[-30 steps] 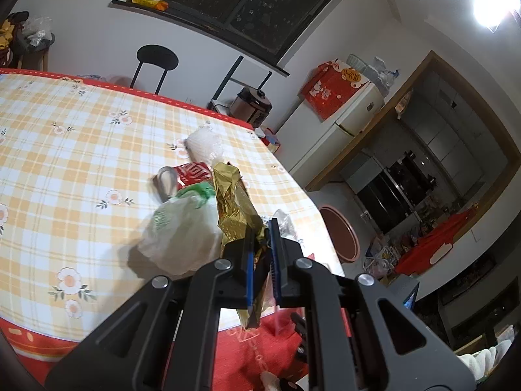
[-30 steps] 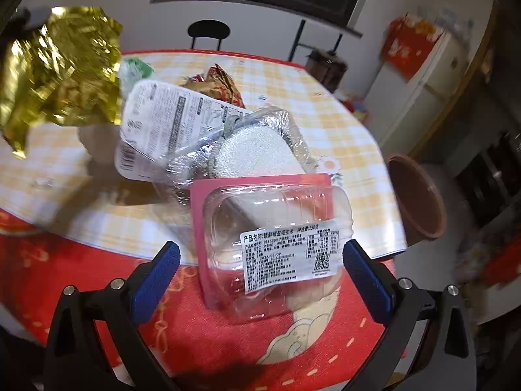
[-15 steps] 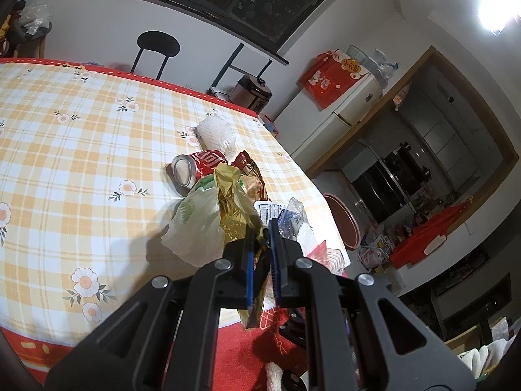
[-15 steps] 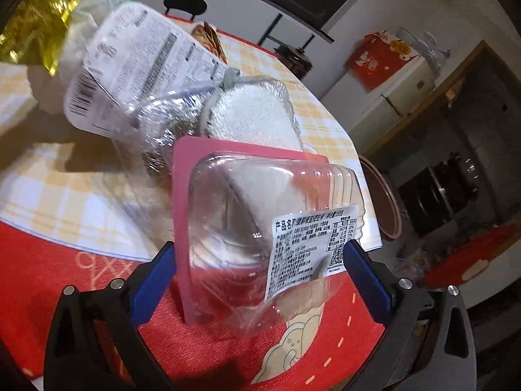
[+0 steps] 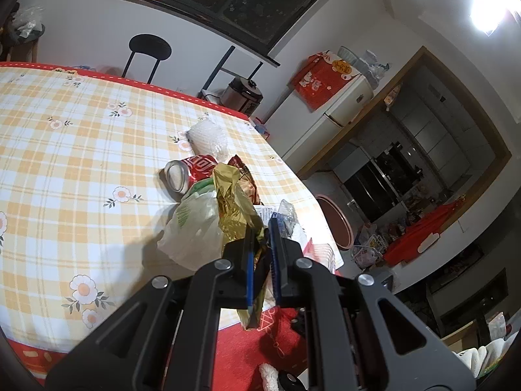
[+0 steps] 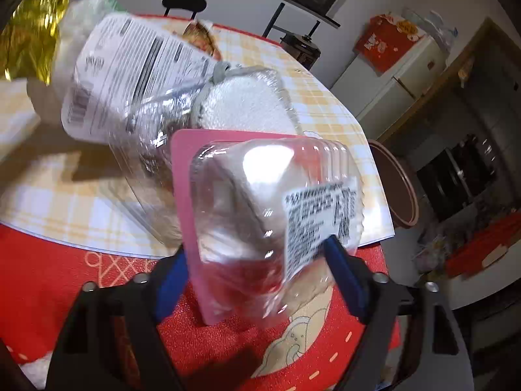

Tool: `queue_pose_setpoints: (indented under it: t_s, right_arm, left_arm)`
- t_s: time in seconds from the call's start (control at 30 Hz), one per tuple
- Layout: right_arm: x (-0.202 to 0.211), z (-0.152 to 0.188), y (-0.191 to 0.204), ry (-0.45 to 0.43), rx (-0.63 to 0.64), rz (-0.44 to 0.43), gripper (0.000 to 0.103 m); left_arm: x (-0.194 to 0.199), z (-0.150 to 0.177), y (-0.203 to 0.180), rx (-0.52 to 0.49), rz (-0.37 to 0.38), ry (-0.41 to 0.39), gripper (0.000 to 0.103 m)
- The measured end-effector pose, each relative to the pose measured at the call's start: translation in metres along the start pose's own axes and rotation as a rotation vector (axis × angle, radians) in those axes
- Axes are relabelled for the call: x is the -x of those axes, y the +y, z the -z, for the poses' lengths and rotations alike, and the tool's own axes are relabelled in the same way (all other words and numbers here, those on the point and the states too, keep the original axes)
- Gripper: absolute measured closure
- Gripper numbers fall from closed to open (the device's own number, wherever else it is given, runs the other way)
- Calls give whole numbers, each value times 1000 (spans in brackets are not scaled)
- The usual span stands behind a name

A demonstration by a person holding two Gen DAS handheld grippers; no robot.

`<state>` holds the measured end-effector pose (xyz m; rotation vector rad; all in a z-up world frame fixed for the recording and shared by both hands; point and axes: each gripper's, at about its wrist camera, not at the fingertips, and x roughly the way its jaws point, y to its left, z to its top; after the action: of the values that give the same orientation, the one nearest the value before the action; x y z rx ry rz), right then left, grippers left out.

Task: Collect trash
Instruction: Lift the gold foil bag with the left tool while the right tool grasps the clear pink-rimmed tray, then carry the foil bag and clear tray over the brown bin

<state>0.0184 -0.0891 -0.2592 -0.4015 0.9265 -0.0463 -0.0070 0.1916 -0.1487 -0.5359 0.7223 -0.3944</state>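
While the right gripper (image 6: 257, 273) closes its jaws around the clear clamshell box (image 6: 270, 208) at the table's near edge, the pads look to be meeting its sides; a gentle squeeze low on the pink backing should stop the thin plastic buckling. The left gripper (image 5: 260, 260) is pinched tight on the gold foil wrapper (image 5: 234, 208). Other trash crowds that edge, so lifting straight up and back over the red cloth seems clearest.
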Motion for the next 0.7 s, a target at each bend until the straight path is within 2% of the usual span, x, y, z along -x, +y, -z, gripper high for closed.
queue_pose_setpoints:
  t_s: [0.1,0.3,0.47,0.7]
  right_arm:
    - [10,-2,-9,-21,-44,-32,42]
    - [30,0,-39,-59,-170,-116,49]
    - [39,1,-63,-83,-268,-182,52]
    - [50,-3,-78,-124,-306,-225,53]
  left_arm:
    - [-2,-1,-5,-12,11,-1,91]
    - [-6,-1,-16,-35,28,0,91]
    - [-10,-2,-23,-48,40,1,91]
    - [-14,-4,-35,-79,58,-2,91]
